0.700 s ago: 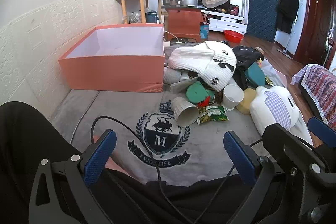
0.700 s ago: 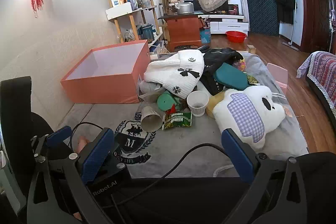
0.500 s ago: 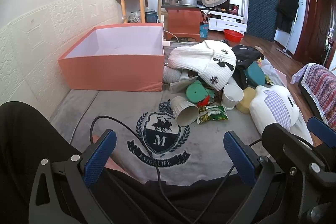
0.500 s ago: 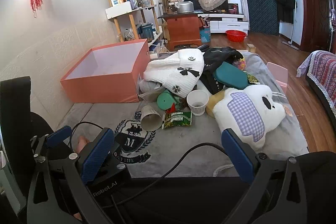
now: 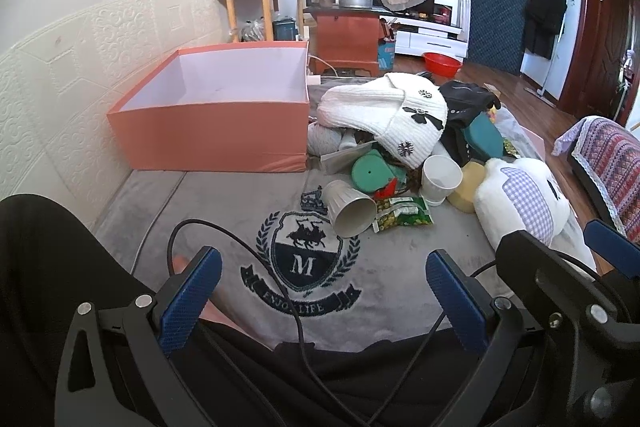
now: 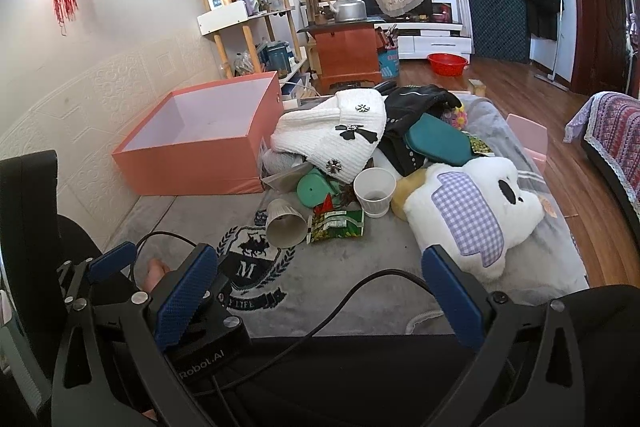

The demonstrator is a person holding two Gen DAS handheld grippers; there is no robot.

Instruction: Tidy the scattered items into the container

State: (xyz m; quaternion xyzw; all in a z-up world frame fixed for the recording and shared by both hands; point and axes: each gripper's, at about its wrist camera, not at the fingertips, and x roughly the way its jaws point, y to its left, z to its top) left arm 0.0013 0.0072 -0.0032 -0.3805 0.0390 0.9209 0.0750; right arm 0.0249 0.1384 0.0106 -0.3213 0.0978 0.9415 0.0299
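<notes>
An empty open orange box [image 5: 216,131] [image 6: 192,163] stands on a grey mat by the wall. Right of it lies a pile: a white knit hat [image 5: 392,115] [image 6: 340,143], a tipped paper cup [image 5: 352,211] [image 6: 284,223], an upright white cup [image 5: 440,179] [image 6: 374,191], a green snack bag [image 5: 402,217] [image 6: 336,225], a green round lid [image 5: 370,173], a teal pouch [image 6: 436,145] and a white plush pillow [image 5: 524,203] [image 6: 468,219]. My left gripper [image 5: 320,295] and right gripper [image 6: 320,295] are open and empty, held low over the mat's near edge.
Black cables [image 5: 192,235] trail over the mat's crest print [image 5: 304,259]. A wooden shelf [image 6: 240,7], an orange cabinet with a kettle [image 6: 348,47] and a red basin [image 6: 446,63] stand behind. A patterned sofa edge [image 6: 612,131] is at right.
Both views have shifted only slightly; the left gripper has edged a little closer to the pile. Nothing was picked up or moved.
</notes>
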